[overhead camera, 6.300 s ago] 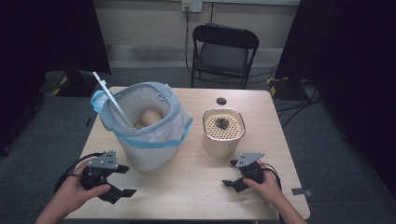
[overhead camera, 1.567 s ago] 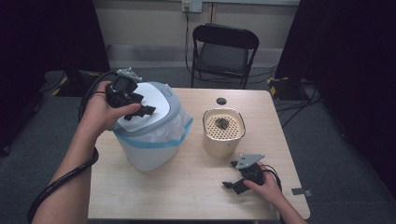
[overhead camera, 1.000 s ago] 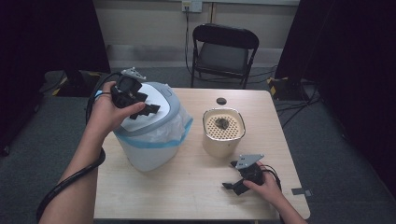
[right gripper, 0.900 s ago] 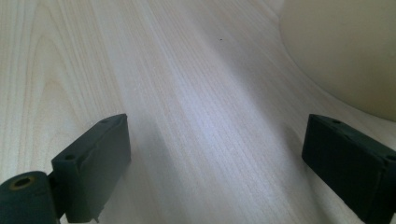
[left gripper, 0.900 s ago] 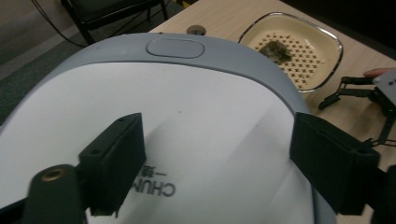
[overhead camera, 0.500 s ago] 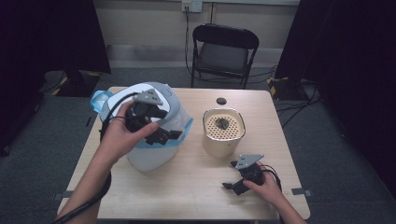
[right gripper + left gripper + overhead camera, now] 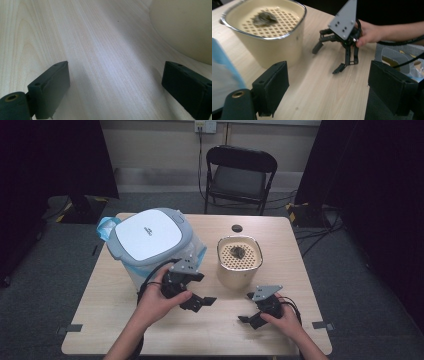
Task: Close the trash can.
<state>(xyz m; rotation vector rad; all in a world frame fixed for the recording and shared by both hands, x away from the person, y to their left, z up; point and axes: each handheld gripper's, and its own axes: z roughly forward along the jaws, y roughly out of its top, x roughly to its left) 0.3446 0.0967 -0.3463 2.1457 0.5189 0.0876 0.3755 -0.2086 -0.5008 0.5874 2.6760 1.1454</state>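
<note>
With the bin (image 7: 147,237) lidded, left claw (image 7: 200,301) hung spread and empty above the table (image 7: 100,320) — right claw (image 7: 248,318) likewise spread (parked, idle).

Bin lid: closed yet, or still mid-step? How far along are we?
Done: the bin lid lies flat and shut on the white bin, blue liner pinched under it. In hand: nothing; the left gripper sits in front of the bin with fingers apart and empty, the right gripper rests open on the table. Left: nothing obvious; the cream strainer pot stands untouched.
</note>
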